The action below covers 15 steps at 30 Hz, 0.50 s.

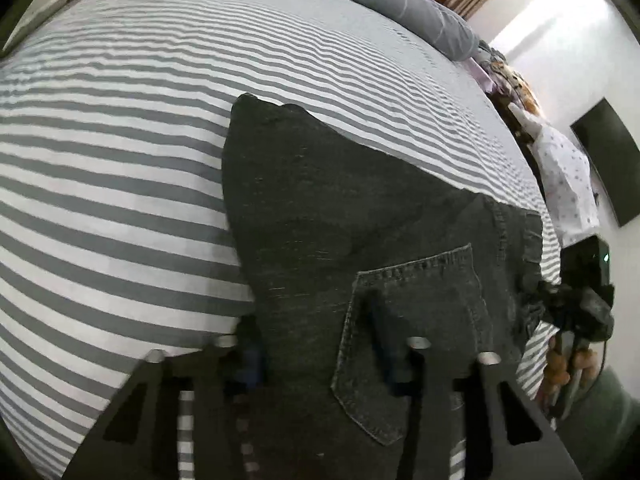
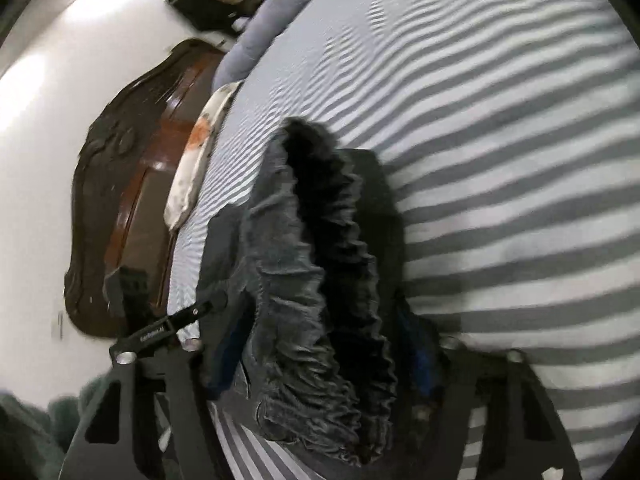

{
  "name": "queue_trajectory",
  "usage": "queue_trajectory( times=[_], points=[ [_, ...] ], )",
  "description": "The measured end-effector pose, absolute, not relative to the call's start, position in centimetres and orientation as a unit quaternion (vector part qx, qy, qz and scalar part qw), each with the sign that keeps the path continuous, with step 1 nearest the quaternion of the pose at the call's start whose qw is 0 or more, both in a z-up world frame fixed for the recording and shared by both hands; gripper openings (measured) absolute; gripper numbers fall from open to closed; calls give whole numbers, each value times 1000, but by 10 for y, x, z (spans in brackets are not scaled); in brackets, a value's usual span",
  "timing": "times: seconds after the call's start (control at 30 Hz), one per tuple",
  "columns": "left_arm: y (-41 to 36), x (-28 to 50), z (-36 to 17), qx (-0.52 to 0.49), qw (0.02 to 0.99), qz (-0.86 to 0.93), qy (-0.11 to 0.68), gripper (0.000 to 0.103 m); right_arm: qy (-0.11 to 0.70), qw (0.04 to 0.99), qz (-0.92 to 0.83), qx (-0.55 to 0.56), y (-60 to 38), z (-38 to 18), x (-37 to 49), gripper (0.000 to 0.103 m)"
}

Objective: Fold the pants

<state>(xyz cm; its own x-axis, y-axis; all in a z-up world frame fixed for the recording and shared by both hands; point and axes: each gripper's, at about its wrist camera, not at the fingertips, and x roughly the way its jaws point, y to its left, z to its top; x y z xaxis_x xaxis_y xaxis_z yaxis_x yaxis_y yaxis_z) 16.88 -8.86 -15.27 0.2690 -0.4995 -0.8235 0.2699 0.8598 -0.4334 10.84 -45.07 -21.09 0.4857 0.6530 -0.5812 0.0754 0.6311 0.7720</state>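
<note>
Dark grey denim pants (image 1: 340, 208) lie on the grey-and-white striped bed sheet (image 1: 120, 160), back pocket (image 1: 416, 320) facing up. My left gripper (image 1: 316, 352) straddles the pants' near side, one finger at the cloth's edge and the other on the pocket, shut on the denim. In the right wrist view the gathered elastic waistband (image 2: 320, 264) stands bunched up between the fingers of my right gripper (image 2: 320, 352), which is shut on it. The right gripper (image 1: 540, 292) also shows at the waistband's end in the left wrist view, with a hand (image 1: 560, 364) below it.
A rolled blue-grey blanket (image 1: 400, 0) lies along the far side of the bed. A pile of clothes (image 1: 560, 168) sits past the bed's right edge, below a dark wall screen (image 1: 608, 168). A wooden headboard (image 2: 120, 200) and a pillow (image 2: 200, 148) lie left of the pants.
</note>
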Motion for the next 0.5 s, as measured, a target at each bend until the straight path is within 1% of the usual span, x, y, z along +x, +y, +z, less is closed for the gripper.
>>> queue_trajectory(
  times=[0.07,0.17,0.2,0.33,0.5],
  points=[
    [-91,168,-149,-105,790,-245,552,27,473,767,178,396,-453,-211,103,38],
    [-104,162,-142,-70,800,-243,543,19,473,778,153,385,-447,-200,97,32],
    [-105,161,-138,-71,801,-245,542,17,472,779,143,386,-445,-197,95,31],
    [-101,163,-124,-106,800,-252,534,16,468,781,123,394,-441,-181,91,27],
    [-96,167,-99,-98,816,-261,507,16,464,790,132,379,-424,-149,102,26]
  ],
)
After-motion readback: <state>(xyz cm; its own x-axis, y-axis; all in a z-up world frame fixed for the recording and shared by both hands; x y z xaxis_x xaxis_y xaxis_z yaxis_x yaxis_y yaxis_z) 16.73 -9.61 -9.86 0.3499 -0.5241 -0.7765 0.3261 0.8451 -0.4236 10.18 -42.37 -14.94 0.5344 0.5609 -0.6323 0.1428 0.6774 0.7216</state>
